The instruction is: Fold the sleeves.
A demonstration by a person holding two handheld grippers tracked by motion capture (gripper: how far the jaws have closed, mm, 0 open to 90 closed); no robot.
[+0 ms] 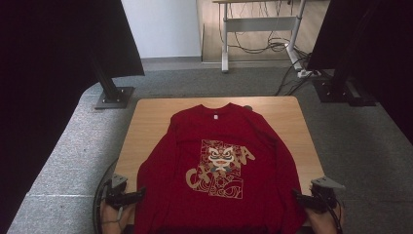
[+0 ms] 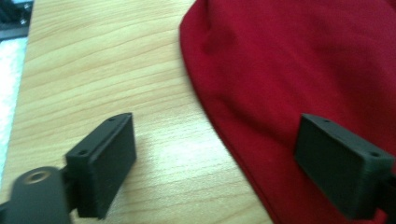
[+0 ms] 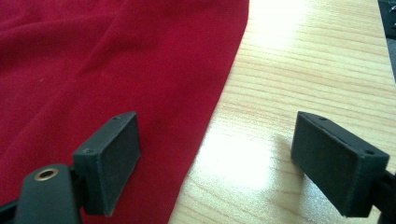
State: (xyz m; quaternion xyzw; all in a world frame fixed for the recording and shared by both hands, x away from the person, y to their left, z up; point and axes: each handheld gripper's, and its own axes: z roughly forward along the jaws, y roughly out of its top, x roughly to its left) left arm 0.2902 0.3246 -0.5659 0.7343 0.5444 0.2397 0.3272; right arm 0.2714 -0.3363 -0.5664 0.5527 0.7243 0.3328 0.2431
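Red long-sleeved cotton shirt (image 1: 214, 165) with a beige lion-dance print, spread flat and face up on the light wooden table (image 1: 151, 117), collar toward the top of the frame, hem at the bottom edge. Sleeves laid down along both sides of the body.

Left gripper (image 1: 139, 194), lower left of the high view, level with the table and aimed inward at the shirt's left edge, tips just beside the cloth. Jaws wide apart, nothing between the pads. In the left gripper view (image 2: 215, 163), curved red edge running from top centre to bottom right: one jaw over bare wood at lower left, the other over red cloth at lower right.

Right gripper (image 1: 296, 194), lower right of the high view, mirrored, aimed inward at the shirt's right edge. Jaws likewise wide, gripping nothing. In the right gripper view (image 3: 215, 163), cloth edge slanting from top centre to bottom centre: left-hand jaw over the shirt, right-hand jaw over bare wood.

Grey carpet (image 1: 73, 146) around the table.
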